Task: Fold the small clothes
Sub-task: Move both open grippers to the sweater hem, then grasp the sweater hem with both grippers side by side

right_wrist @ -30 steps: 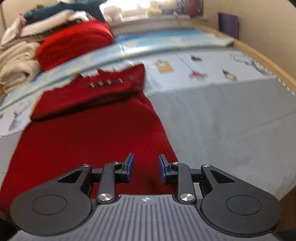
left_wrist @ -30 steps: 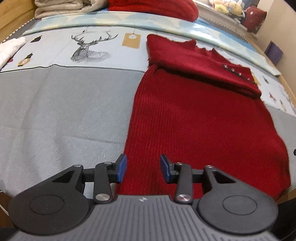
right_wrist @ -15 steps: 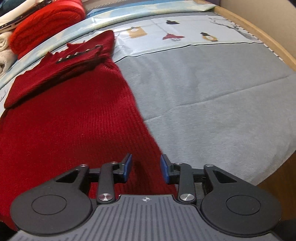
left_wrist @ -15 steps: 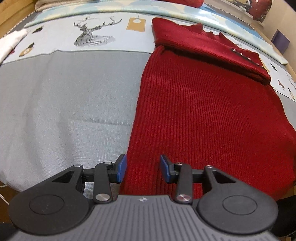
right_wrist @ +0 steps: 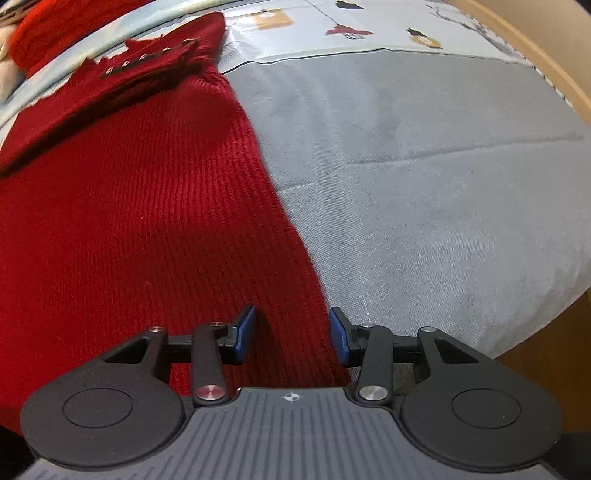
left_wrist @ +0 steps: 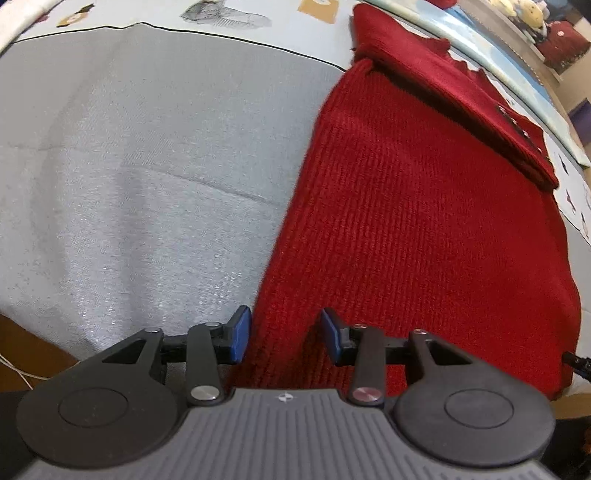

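A dark red ribbed knit garment (left_wrist: 417, 206) lies flat on the grey bed cover (left_wrist: 147, 166), its far end folded back with a row of small buttons. It also shows in the right wrist view (right_wrist: 129, 206). My left gripper (left_wrist: 285, 338) is open, low over the garment's near left corner, its jaws on either side of the left edge. My right gripper (right_wrist: 292, 334) is open, low over the near right corner, its jaws on either side of the right edge. Neither holds the cloth.
The grey cover (right_wrist: 424, 184) drops off at the bed's near edge, with a wooden frame (right_wrist: 535, 48) on the right. A printed light-blue strip with a deer picture (left_wrist: 221, 14) lies beyond. A red folded pile (right_wrist: 33, 26) sits at the far left.
Both grippers have come down and closer to the garment's near hem corners. The right jaws have opened a little wider. The garment has not moved.
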